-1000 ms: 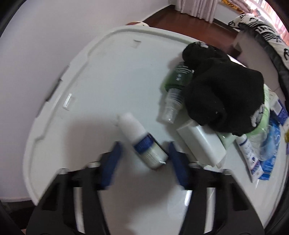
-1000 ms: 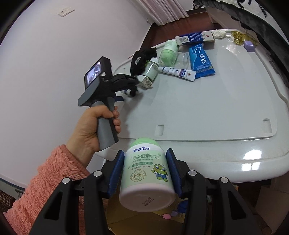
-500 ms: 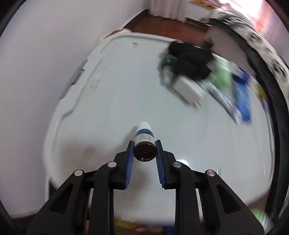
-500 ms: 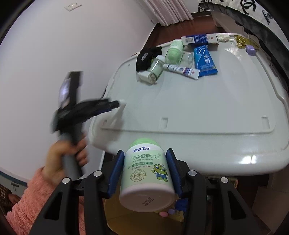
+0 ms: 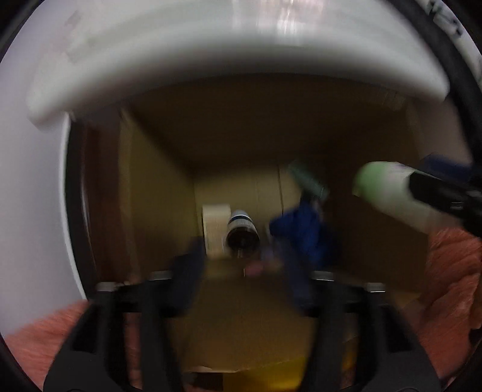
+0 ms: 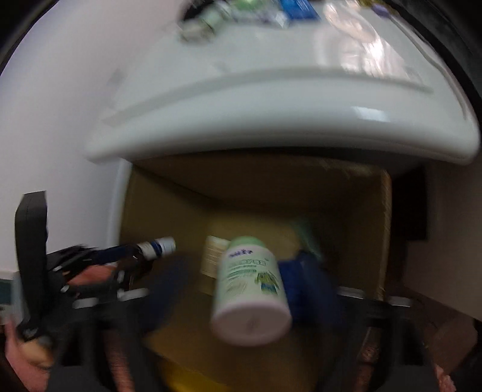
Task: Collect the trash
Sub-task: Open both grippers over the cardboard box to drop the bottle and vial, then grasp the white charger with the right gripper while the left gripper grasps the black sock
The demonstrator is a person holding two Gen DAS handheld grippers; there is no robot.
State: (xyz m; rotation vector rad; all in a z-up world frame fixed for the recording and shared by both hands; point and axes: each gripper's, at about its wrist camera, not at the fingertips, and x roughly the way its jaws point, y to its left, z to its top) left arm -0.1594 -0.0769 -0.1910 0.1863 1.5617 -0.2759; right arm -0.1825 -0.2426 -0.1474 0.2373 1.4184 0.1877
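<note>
Brown box: an open brown cardboard box (image 5: pixel 168 193) sits below the rim of the white plastic surface (image 6: pixel 271 99); both grippers hang over its opening.
Left gripper: the left gripper (image 5: pixel 241 265) points down into the box; its blue-padded fingers (image 5: pixel 189 262) are blurred and spread wide.
Small bottle: a small dark glass bottle with a blue-and-white label and white cap (image 5: pixel 241 232) lies between the left fingers, base toward the camera, with a gap on each side; no finger visibly touches it in the left wrist view. From the right wrist view the same bottle (image 6: pixel 156 247) juts from the tip of that gripper (image 6: pixel 120 256), and contact cannot be told there.
Right gripper: the right gripper (image 6: pixel 241 289) is also over the box, its blue fingers (image 6: pixel 310 286) blurred and set wide apart.
Tub: a white cylindrical plastic tub with a pale green lid and a green printed label (image 6: pixel 250 286) sits tilted between the right fingers; the right finger is just beside it, while the left one stands clear, so the tub looks loose rather than pinched.
Inside the box: a roll of beige tape (image 5: pixel 215 223) and some crumpled blue packaging (image 5: pixel 301 232) lie on the bottom.
On the surface: blurred items (image 6: pixel 241 12) lie at the far edge.
Sleeves: pink fuzzy sleeves (image 5: pixel 452 271) show at the edges.
</note>
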